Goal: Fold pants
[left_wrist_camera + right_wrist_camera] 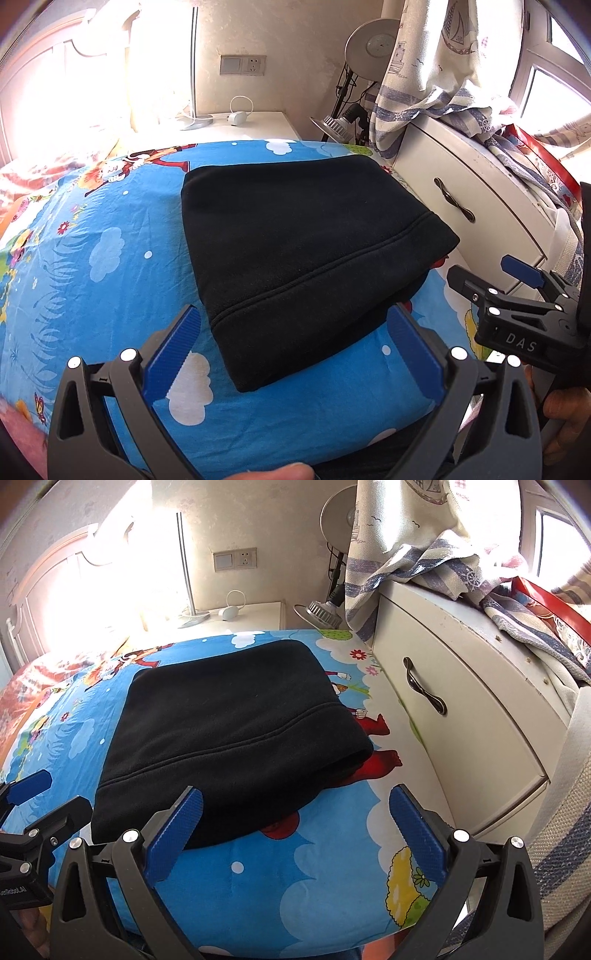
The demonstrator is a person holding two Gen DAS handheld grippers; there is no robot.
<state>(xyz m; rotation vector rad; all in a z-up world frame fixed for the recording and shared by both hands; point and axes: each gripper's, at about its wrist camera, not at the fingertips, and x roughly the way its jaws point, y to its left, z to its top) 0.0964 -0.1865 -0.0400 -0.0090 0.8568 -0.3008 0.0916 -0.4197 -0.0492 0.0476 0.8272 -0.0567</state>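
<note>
- Nearest the lens, the left gripper [291,343] had its jaws spread wide and empty, its ribbed blue pads [171,350] straddling the near corner of the black pants [295,240] without clamping it.
- The right gripper [295,827] was likewise wide open and held nothing; its left pad stood over the near hem of the pants, its right pad over bare sheet.
- The pants lay as a compact, thick, folded packet on the bed sheet [110,280], toward the right side of the bed; the folding looked essentially finished.
- Risk, as I judged it: a pad dragging the near edge could peel the top layer open, since the fleece looked soft and loose with nothing pinning it.
- A second risk: the right-hand end of the packet showed gaping layers, so a nudge there could let it slump toward the cabinet [461,716].
- The fabric was matte, fuzzy and heavy-looking, with two stitched seam lines curving across the top and rounded, bulky edges.
- The sheet was thin printed cotton, bright blue with clouds and cartoon figures, faintly creased.
- Beyond, the cabinet was hard, off-white and scuffed, with a wavy metal handle [424,686]; a coarse woven striped curtain [399,554] draped over it.
- Farthest, a pale nightstand [251,125] stood against the wall.
</note>
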